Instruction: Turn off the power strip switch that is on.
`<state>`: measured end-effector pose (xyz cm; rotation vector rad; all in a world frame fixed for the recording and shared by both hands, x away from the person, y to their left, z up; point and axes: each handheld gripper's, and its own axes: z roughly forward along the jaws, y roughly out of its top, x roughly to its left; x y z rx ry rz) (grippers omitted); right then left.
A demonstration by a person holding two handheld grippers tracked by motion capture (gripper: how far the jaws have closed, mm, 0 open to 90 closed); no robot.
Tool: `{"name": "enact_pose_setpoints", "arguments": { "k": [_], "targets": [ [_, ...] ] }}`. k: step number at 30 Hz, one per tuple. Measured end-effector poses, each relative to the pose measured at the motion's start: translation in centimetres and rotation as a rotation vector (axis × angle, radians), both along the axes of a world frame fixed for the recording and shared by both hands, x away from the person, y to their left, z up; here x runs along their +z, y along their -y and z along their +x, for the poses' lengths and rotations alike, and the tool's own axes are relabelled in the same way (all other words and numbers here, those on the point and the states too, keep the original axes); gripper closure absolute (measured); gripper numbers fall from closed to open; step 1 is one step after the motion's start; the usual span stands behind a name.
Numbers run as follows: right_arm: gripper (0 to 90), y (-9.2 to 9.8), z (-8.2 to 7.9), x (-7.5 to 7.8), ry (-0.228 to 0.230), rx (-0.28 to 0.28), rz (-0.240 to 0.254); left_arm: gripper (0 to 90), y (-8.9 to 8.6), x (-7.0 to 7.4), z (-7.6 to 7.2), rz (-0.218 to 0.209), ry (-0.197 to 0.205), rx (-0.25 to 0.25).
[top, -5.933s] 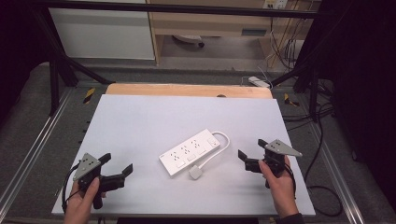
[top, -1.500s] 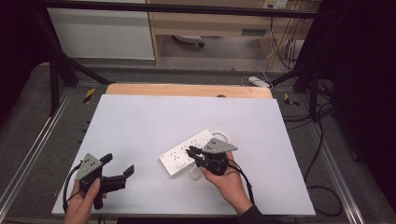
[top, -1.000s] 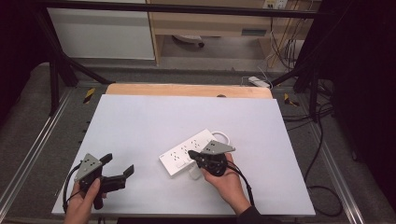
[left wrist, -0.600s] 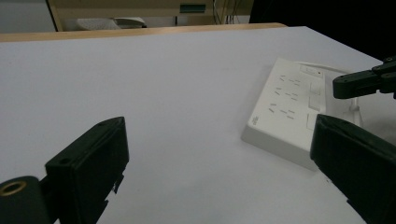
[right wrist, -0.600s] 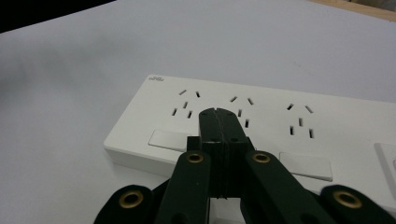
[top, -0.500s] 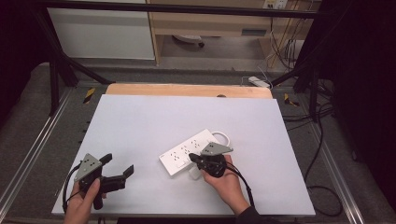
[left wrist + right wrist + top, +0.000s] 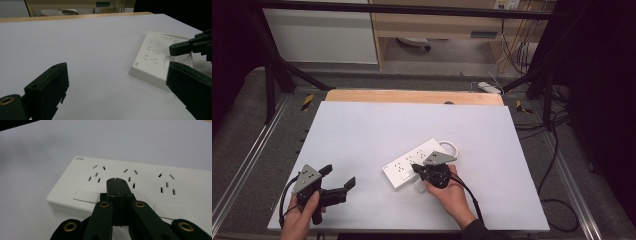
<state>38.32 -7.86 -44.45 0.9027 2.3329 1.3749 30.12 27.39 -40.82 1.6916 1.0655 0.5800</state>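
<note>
Left gripper (image 7: 337, 181) held low at the near-left corner of the white table (image 7: 362, 130), jaws spread wide, nothing between them. Wide bare surface from there to the white power strip (image 7: 412, 162), lying diagonally right of centre. Small grey marking at its near corner, too blurred to read. Right gripper (image 7: 117, 182) with jaws pressed together, tips over the strip's near edge among the sockets. Coiled white cable (image 7: 451, 146) just behind, open table beyond.

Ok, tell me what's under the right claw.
The white power strip lies under the shut right claw, whose tips sit over its socket face. Whether they touch a switch is hidden.
</note>
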Motion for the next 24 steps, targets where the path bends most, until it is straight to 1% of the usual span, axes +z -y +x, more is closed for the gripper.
{"name": "enact_pose_setpoints", "arguments": {
  "k": [24],
  "targets": [
    [90.0,-0.32,0.07,-0.34,0.0,0.007,-0.015,4.3,0.05,0.0,0.0,-0.002,0.001,-0.006]
  ]
}}
